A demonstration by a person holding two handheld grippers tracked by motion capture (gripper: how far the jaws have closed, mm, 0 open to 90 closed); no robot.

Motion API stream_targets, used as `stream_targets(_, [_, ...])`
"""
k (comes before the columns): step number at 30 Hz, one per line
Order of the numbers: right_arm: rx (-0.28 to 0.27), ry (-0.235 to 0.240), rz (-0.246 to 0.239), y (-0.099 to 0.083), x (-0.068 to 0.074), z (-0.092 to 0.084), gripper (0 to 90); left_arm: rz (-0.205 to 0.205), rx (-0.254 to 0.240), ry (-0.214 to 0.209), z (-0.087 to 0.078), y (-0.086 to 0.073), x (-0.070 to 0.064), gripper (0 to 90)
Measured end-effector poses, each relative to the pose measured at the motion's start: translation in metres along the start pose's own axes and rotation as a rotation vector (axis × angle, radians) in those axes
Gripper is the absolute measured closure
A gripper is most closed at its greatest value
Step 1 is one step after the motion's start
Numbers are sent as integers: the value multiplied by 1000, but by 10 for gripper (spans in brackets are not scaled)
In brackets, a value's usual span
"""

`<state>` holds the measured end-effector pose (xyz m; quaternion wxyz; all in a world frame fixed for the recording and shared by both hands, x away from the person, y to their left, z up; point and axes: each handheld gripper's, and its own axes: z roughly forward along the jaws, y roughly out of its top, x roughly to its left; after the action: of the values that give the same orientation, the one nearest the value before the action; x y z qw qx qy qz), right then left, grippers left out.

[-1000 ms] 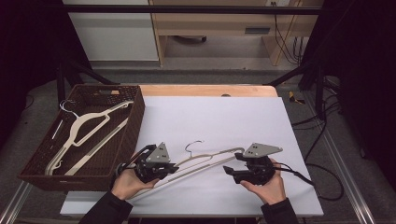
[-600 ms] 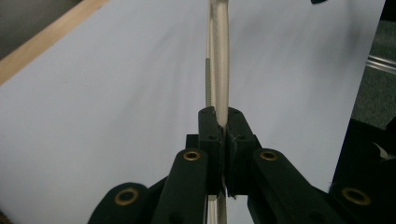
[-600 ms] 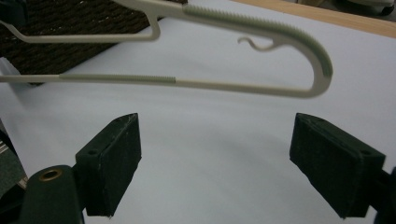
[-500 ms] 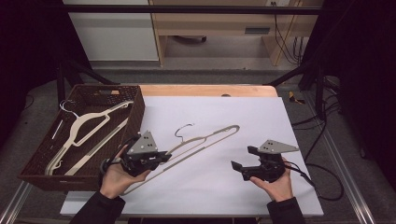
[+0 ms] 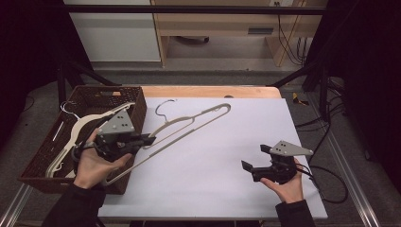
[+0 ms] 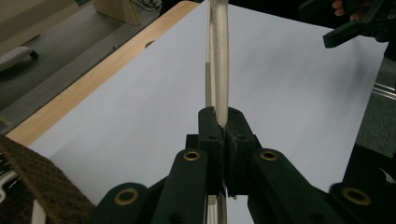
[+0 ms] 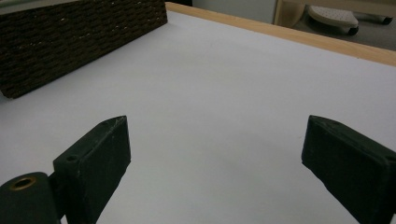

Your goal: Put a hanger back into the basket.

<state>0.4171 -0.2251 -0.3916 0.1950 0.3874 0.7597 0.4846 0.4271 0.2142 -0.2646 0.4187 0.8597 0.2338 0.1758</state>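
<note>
Hanger hangs clamped in the left hand-held gripper, lifted over the worktop at ten o'clock, beside the basket. Right hand-held gripper waits with jaws apart. I judge the next move lowers it into the basket.

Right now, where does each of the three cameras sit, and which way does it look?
High view: above the table, looking forward and down; both hands show.
Left gripper view: on the left gripper, looking along the clamped hanger; own jaws show.
Right gripper view: on the right gripper, facing the basket; open jaws show.
All share the table.
</note>
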Motion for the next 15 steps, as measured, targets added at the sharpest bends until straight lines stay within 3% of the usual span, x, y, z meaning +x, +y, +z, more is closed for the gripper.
stream_targets(6, [-11, -7, -7, 0, -2, -2, 68, -32, -2, 42, -16, -6, 22, 868])
stream_targets(15, [-27, -16, -2, 1, -3, -4, 62, -81, -10, 83, -38, -30, 58, 868])
